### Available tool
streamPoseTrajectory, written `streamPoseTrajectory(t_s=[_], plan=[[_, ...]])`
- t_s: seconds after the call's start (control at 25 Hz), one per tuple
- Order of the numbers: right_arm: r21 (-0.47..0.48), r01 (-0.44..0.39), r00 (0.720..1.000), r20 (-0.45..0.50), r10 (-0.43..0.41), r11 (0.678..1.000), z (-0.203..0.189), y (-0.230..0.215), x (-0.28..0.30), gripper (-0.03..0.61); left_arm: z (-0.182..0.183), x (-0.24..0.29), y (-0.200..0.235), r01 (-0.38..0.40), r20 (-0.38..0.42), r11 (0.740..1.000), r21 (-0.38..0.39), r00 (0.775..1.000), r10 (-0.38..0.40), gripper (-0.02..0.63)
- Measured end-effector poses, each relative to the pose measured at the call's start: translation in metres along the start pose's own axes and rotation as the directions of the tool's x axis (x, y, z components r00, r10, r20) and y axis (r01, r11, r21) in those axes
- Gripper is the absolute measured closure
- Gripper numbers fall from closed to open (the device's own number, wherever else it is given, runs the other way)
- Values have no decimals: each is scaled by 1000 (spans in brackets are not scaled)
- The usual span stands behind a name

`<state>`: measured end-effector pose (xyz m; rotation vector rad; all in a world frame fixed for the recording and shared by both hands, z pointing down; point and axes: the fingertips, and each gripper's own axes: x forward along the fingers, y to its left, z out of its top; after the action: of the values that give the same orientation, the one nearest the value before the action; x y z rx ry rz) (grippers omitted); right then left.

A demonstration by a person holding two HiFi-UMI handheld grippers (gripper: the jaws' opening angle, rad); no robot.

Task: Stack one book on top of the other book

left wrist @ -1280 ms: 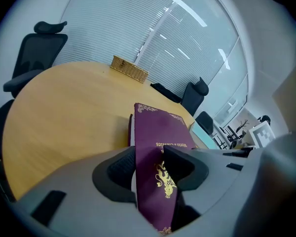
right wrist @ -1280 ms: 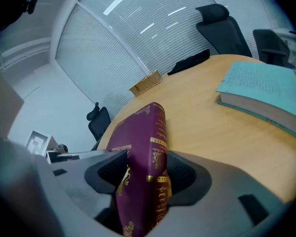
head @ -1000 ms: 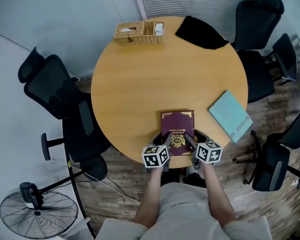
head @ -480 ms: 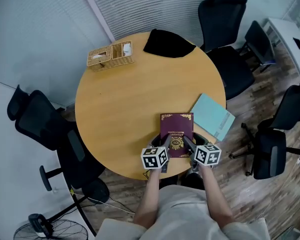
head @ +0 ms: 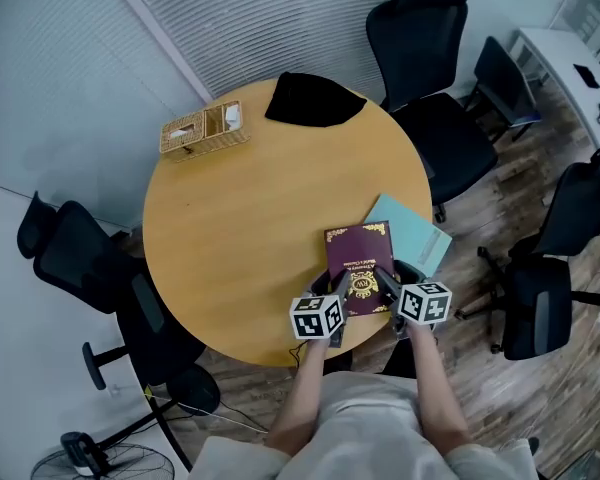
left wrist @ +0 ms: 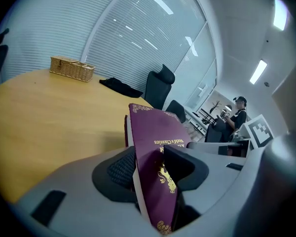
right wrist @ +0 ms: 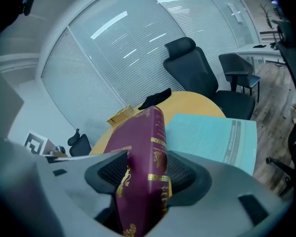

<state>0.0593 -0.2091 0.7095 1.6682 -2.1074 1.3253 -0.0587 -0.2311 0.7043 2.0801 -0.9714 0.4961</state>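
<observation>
Left gripper [left wrist: 153,166]: jaws closed on the near-left edge of the maroon book [head: 359,268], pads pressing both covers, the book standing edge-on between them in the left gripper view.

Right gripper [right wrist: 145,174]: likewise clamped on the same book, at its near-right side by the gilt spine. Jaws set as wide as the book is thick.

Both grippers sit side by side at the near rim of the table [head: 240,218], marker cubes toward the person, forearms coming up from below in the head view.

The maroon book is held by its near end, front cover up, gold crest and lettering showing. Its far right part overlaps the near-left edge of the teal book [head: 417,234] — whether the two touch I cannot tell. The teal book lies flat at the table's right rim, set at an angle, one corner out over the edge.

Farther out, at the table's far side: a wicker basket [head: 202,128] on the left and a black cloth [head: 313,100] to its right, well apart from the books.

Black office chairs [head: 425,28] ring the table, with blinds behind.
</observation>
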Motion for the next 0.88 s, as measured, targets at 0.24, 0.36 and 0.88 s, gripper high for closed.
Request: streamPoseTrajectory(t_s=[0.24, 0.36, 0.88], plan=[[-64, -75, 995, -73, 71, 995, 30, -29, 2, 325, 3, 22, -25, -76, 48, 993, -93, 996, 81, 419], [-119, -123, 985, -136, 107, 985, 42, -42, 4, 325, 0, 33, -38, -118, 65, 981, -155, 989, 130, 419], [-242, -345, 904, -344, 252, 907, 85, -86, 25, 325, -5, 73, -81, -245, 114, 923, -296, 950, 289, 417]])
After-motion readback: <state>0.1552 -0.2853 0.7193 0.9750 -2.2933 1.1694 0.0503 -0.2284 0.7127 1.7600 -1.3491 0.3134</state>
